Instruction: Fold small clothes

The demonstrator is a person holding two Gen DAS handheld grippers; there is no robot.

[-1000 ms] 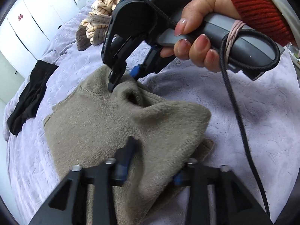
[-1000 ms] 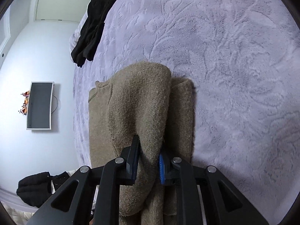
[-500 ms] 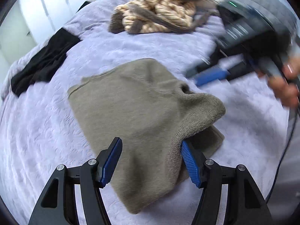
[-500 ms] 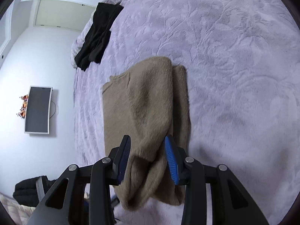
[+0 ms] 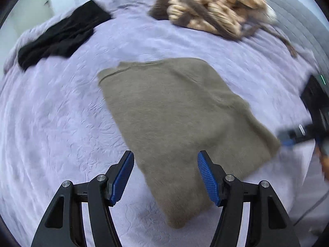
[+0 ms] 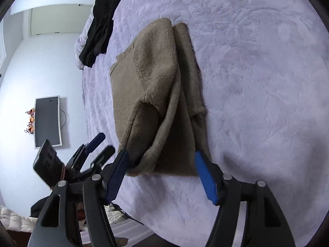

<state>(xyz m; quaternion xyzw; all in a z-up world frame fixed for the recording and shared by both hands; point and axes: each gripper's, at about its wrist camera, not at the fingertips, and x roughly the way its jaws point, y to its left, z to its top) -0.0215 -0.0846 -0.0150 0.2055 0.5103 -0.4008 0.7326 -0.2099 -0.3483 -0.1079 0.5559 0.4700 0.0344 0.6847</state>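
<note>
A brown knitted top (image 5: 178, 123) lies folded on a lilac bedspread (image 5: 61, 123), roughly in the middle of the bed. In the left wrist view the left gripper (image 5: 165, 175) hangs above the near edge of the top with its blue pads well apart; the fabric shows in the gap between them but lies flat on the bedspread below, and neither pad presses on it, so this gripper is released and holds nothing. In the right wrist view the right gripper (image 6: 161, 175) sits at the near end of the top (image 6: 160, 94), where the folded layers bunch up into a loose ridge. Its jaws are opening; the near hem of the top lies in the gap between them, close to the left pad, but it rests on the bedspread (image 6: 257, 82) and is not gripped. The left gripper also shows at the lower left of that view (image 6: 98, 144), off the side of the top. Beyond the top, a black garment (image 5: 59, 35) lies near the far left edge of the bed, and a striped tan garment (image 5: 216, 8) lies crumpled at the far side, both well apart from the top.
</note>
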